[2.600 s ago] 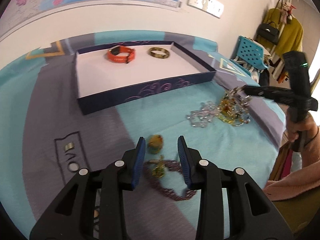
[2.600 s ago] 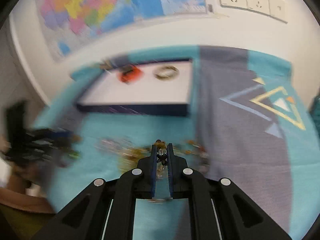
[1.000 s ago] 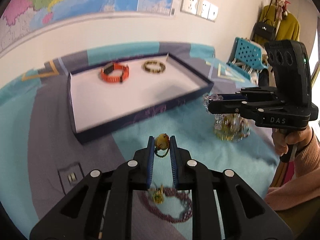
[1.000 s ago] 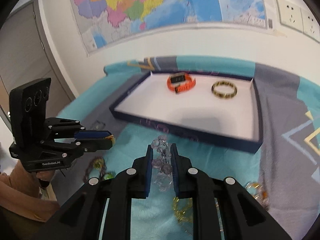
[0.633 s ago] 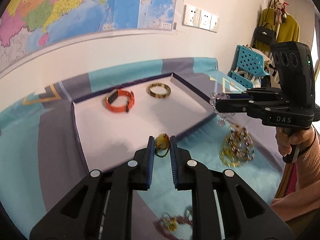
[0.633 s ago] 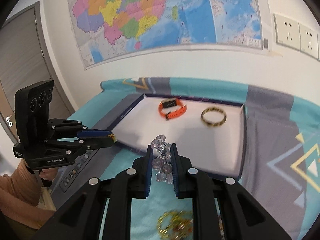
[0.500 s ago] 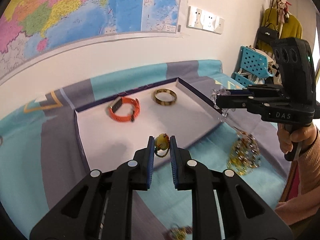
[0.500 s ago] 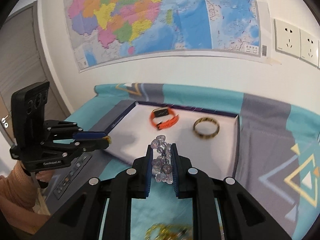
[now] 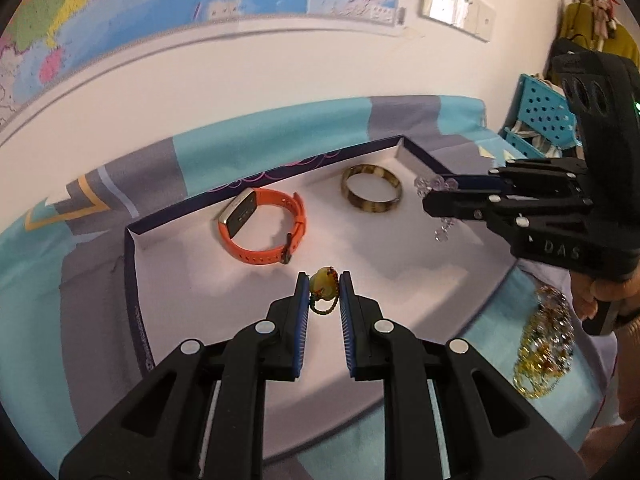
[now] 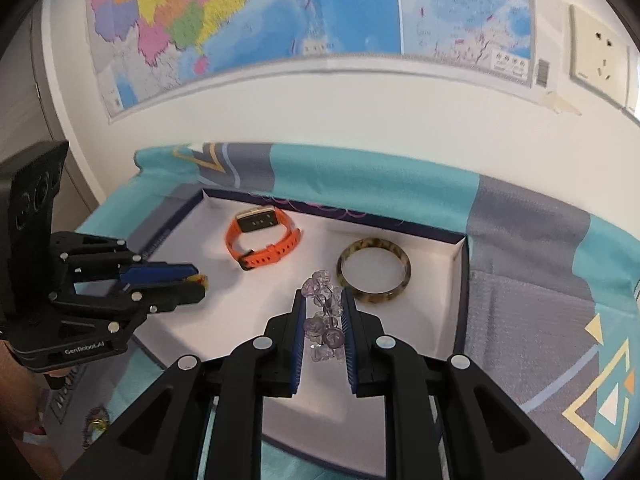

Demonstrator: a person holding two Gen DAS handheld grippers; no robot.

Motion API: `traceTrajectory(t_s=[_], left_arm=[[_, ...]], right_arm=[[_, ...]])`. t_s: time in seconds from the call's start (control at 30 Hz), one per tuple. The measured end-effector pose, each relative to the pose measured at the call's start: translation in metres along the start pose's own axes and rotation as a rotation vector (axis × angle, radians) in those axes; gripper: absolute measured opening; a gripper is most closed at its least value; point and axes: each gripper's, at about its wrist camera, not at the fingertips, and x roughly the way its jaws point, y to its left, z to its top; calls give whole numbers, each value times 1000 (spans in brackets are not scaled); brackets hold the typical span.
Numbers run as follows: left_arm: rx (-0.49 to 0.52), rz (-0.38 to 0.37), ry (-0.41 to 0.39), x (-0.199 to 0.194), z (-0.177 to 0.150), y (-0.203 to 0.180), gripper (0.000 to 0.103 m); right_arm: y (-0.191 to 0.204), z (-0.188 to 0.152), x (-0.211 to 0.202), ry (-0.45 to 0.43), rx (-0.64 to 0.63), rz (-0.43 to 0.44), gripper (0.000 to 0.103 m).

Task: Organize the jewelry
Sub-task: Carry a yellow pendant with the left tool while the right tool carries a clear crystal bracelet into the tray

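Note:
My left gripper (image 9: 324,280) is shut on a yellow bead pendant (image 9: 323,282) with a dark green cord, held above the white floor of the dark blue tray (image 9: 132,304). My right gripper (image 10: 323,294) is shut on a clear crystal bead bracelet (image 10: 323,322), held over the tray's right half near the tortoiseshell bangle (image 10: 374,278). An orange watch (image 9: 262,228) lies in the tray at the back, left of the bangle (image 9: 371,194). Each gripper shows in the other's view: the right gripper (image 9: 430,196) and the left gripper (image 10: 198,280).
A heap of gold and amber beaded jewelry (image 9: 546,344) lies on the teal and grey cloth right of the tray. A dark bead necklace (image 10: 94,426) lies on the cloth at the lower left. A wall with a map and sockets stands behind; a blue basket (image 9: 540,120) is at the right.
Both grippers carried their pieces from the cloth forward over the tray. The pendant and crystal bracelet now hang above the white floor, and the jewelry left on the cloth has slid toward the picture edges.

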Motion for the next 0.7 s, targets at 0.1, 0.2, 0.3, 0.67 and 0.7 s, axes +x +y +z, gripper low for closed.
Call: traceTrajectory(t_s=[0.1, 0.2, 0.3, 0.67, 0.7], left_arm=[[-16, 12, 33, 14, 3, 5, 16], [-30, 31, 66, 28, 4, 9, 17], [-52, 28, 89, 37, 3, 11, 21], [-18, 43, -50, -30, -12, 3, 43], [-17, 44, -60, -36, -15, 2, 45]], right_arm=[[0, 0, 10, 22, -7, -18, 16], [-3, -1, 16, 30, 4, -48, 16], [-2, -3, 12, 16, -3, -69, 16], [6, -38, -48, -59, 53, 109, 32], [11, -46, -54, -59, 49, 134, 33]])
